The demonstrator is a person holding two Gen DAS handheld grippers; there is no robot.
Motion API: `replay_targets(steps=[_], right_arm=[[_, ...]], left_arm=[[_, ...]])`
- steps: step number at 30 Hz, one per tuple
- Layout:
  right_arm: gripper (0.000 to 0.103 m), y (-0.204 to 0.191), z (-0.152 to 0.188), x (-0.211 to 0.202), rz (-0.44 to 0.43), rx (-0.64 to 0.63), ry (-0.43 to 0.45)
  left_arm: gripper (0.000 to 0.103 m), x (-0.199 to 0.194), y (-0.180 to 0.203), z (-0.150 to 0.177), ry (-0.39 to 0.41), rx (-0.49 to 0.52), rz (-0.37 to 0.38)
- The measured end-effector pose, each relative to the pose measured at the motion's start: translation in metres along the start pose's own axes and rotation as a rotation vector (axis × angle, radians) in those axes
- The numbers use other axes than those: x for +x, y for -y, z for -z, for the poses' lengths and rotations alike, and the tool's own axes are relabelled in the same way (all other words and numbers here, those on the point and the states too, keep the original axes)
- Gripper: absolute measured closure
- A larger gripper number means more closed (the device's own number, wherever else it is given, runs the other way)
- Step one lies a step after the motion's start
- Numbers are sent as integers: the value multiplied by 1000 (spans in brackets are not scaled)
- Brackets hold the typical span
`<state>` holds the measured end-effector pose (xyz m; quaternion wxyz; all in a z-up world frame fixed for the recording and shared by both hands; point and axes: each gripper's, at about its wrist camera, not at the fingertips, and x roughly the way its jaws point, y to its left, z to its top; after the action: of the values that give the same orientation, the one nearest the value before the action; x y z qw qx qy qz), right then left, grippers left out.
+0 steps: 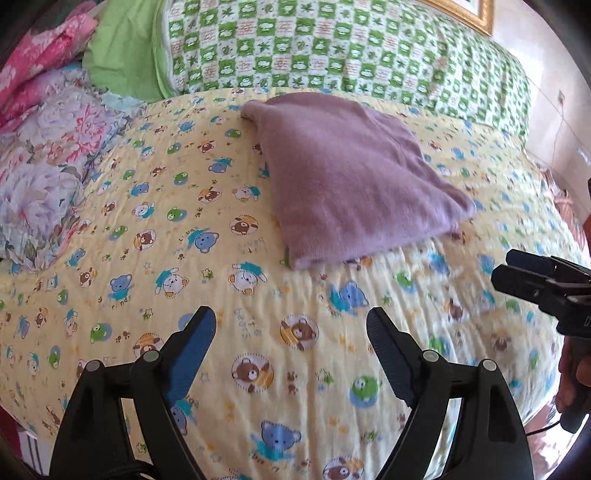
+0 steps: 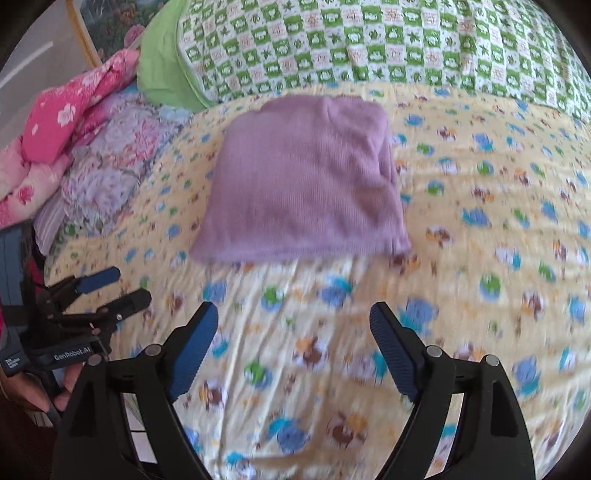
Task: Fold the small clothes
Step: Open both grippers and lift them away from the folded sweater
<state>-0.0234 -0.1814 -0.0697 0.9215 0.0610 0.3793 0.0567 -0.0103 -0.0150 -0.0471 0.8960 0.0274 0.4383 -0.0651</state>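
A small purple knitted garment [image 1: 351, 177] lies folded into a flat block on the yellow bear-print bedspread [image 1: 258, 350]; the right wrist view shows the garment [image 2: 303, 184] straight ahead. My left gripper [image 1: 291, 325] hovers over bare bedspread short of the garment, open, nothing between its blue pads. My right gripper [image 2: 293, 321] is likewise open and empty, well back from the garment's near edge. The right gripper [image 1: 506, 267] also shows at the right edge of the left wrist view, and the left gripper [image 2: 127, 286] at the left edge of the right wrist view.
A green checked pillow [image 1: 332, 48] lies along the head of the bed behind the garment. Pink and lilac floral bedding [image 1: 48, 147] is piled at the left. A person's hand [image 2: 40, 391] holds the left gripper's handle. A wall with a gold frame [image 1: 476, 14] stands beyond.
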Motion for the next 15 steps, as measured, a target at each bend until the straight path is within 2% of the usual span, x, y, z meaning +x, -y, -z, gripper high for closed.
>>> replay_targets(steps=[5,10,15], right_arm=[[19,1,10,-7,17,16,23],[18,0,2,-21,14,16,72],[15,-6,-16,-43,27,-24,148]], left_arm=[[19,-10,2,0,34,27,-1],[19,-16,6,-8,32,30,0],[18,-37,10,-29,105,13,11]])
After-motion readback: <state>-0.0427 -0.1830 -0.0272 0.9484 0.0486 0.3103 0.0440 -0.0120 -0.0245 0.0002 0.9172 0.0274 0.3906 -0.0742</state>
